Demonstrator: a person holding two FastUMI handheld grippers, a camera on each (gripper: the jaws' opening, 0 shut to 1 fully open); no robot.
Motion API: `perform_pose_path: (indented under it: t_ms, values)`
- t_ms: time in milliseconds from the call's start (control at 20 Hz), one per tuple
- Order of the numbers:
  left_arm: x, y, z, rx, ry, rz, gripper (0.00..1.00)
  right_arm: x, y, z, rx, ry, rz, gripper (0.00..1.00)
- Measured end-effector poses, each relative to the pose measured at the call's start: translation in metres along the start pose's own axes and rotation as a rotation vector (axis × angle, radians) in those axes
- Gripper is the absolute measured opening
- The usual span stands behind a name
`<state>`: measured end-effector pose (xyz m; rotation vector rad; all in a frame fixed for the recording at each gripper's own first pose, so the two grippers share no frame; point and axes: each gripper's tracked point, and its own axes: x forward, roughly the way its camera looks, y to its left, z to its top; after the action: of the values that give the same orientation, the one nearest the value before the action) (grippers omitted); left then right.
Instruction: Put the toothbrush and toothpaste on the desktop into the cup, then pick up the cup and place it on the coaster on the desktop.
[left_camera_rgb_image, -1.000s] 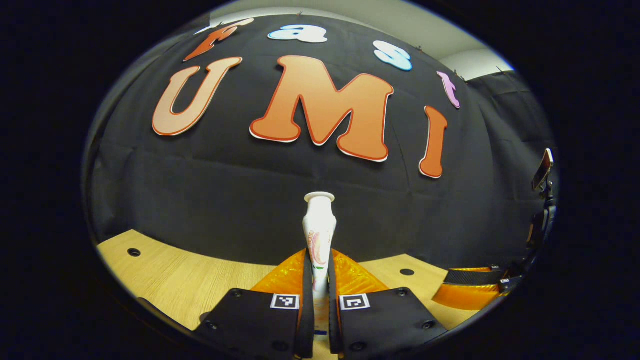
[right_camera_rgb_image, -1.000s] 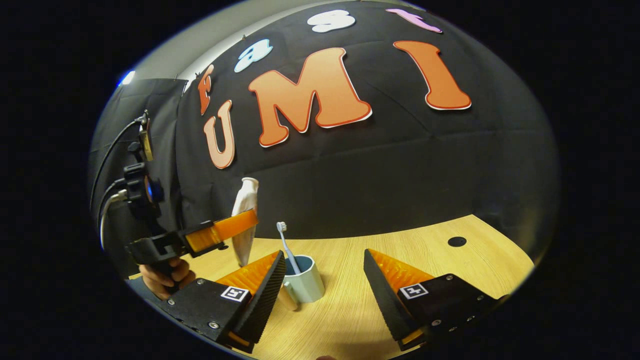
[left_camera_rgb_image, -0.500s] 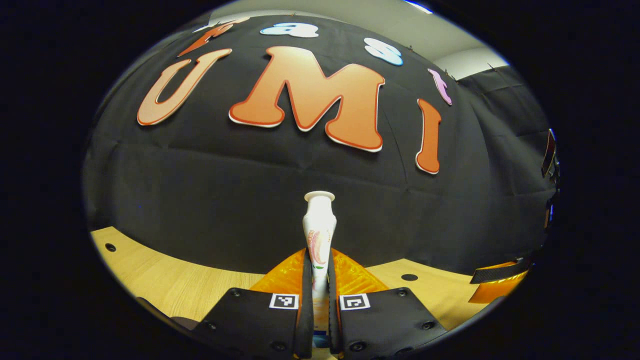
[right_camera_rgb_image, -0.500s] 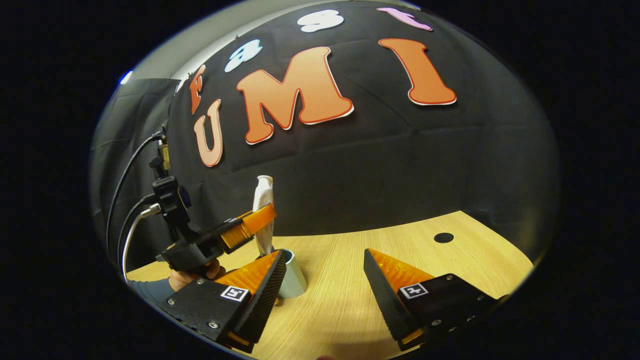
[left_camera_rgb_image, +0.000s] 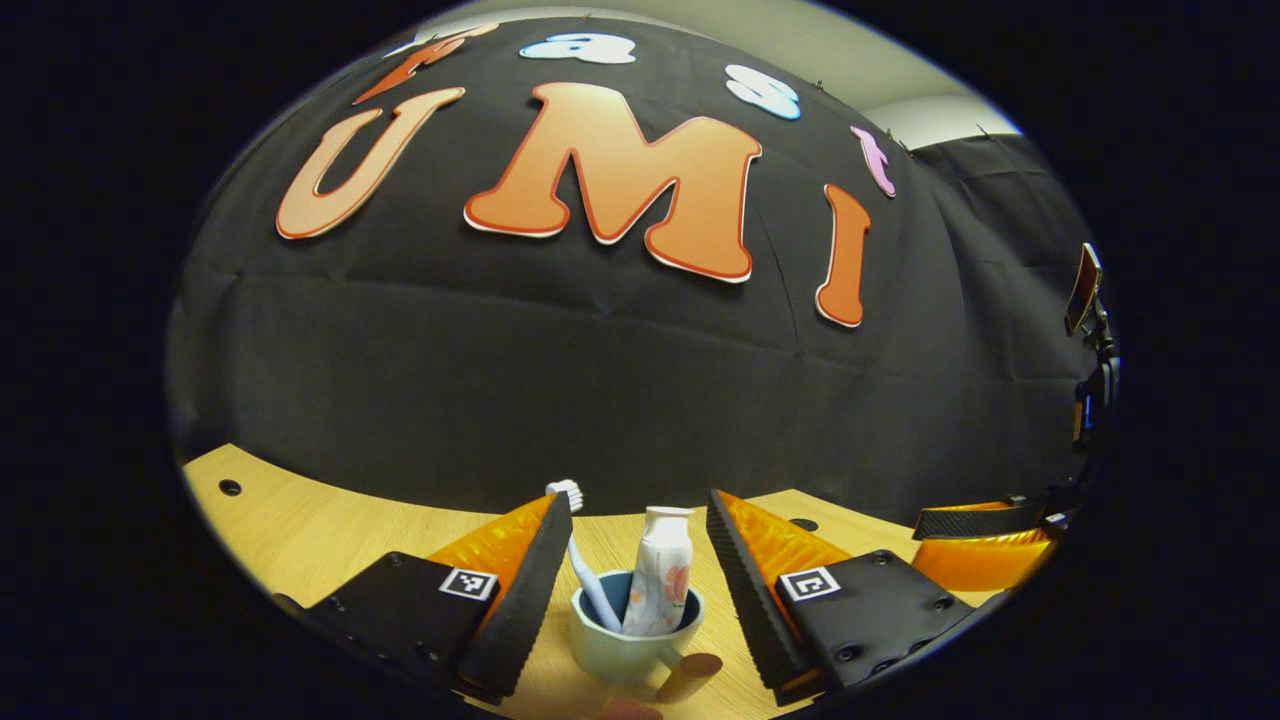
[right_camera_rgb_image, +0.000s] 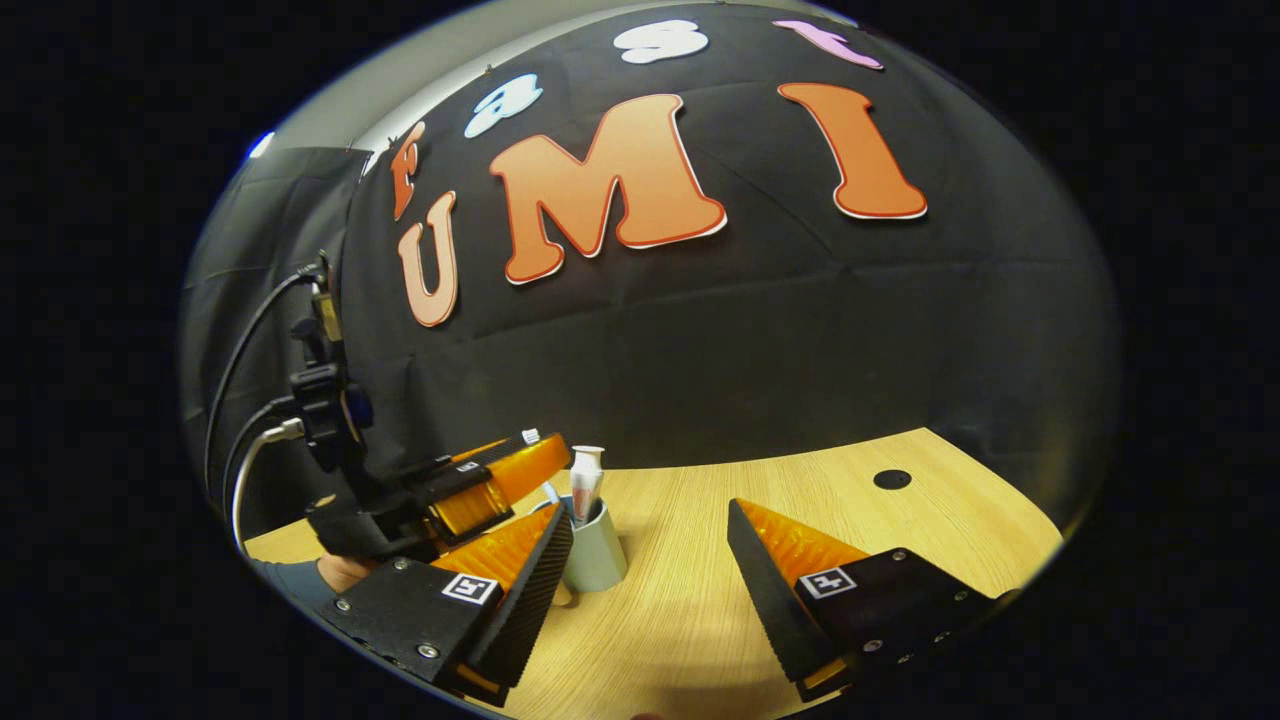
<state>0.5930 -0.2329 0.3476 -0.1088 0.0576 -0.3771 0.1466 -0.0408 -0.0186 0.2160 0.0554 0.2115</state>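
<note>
In the left gripper view a pale blue cup (left_camera_rgb_image: 612, 648) stands on the wooden desktop (left_camera_rgb_image: 330, 540), with a brownish handle (left_camera_rgb_image: 688, 676) towards me. A white toothpaste tube (left_camera_rgb_image: 662, 582) and a toothbrush (left_camera_rgb_image: 582, 560) stand upright in the cup. My left gripper (left_camera_rgb_image: 638, 500) is open just above and astride the cup, touching nothing. In the right gripper view the cup (right_camera_rgb_image: 598, 556) with the toothpaste tube (right_camera_rgb_image: 585, 480) sits left of centre, and the left gripper (right_camera_rgb_image: 540, 462) hovers at its left. My right gripper (right_camera_rgb_image: 650, 508) is open and holds nothing, to the right of the cup.
A hand (right_camera_rgb_image: 338, 574) holds the left gripper, with cables (right_camera_rgb_image: 240, 470) trailing behind it. The desktop has round holes (right_camera_rgb_image: 892, 479) (left_camera_rgb_image: 229, 487). The right gripper (left_camera_rgb_image: 985, 545) shows at the right edge of the left gripper view. The black wall stands close behind.
My left gripper was shut on the toothpaste tube; it has lowered over the cup and opened, leaving the tube standing in the cup beside the toothbrush. The right gripper stayed open and barely moved.
</note>
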Motion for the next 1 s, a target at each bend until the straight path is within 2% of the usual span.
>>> perform_pose_path:
  t_ms: [250,400,500,850,1000]
  values:
    - [-0.055,0.024,0.041,-0.004,-0.036,0.063,0.98,0.007,0.027,-0.006,-0.003,0.058,0.010,0.93]
    - [-0.082,0.044,0.037,0.062,0.030,0.129,0.96,0.015,0.050,-0.021,-0.005,0.132,0.033,0.94]
    - [-0.095,0.058,0.035,0.061,0.048,0.159,0.98,0.020,0.064,-0.028,-0.008,0.171,0.047,0.94]
    - [-0.175,0.105,0.043,0.083,0.084,0.256,0.98,0.037,0.084,-0.049,-0.045,0.307,0.004,0.93]
    - [-0.209,0.125,0.048,0.115,0.091,0.306,0.98,0.045,0.079,-0.058,-0.075,0.373,-0.048,0.93]
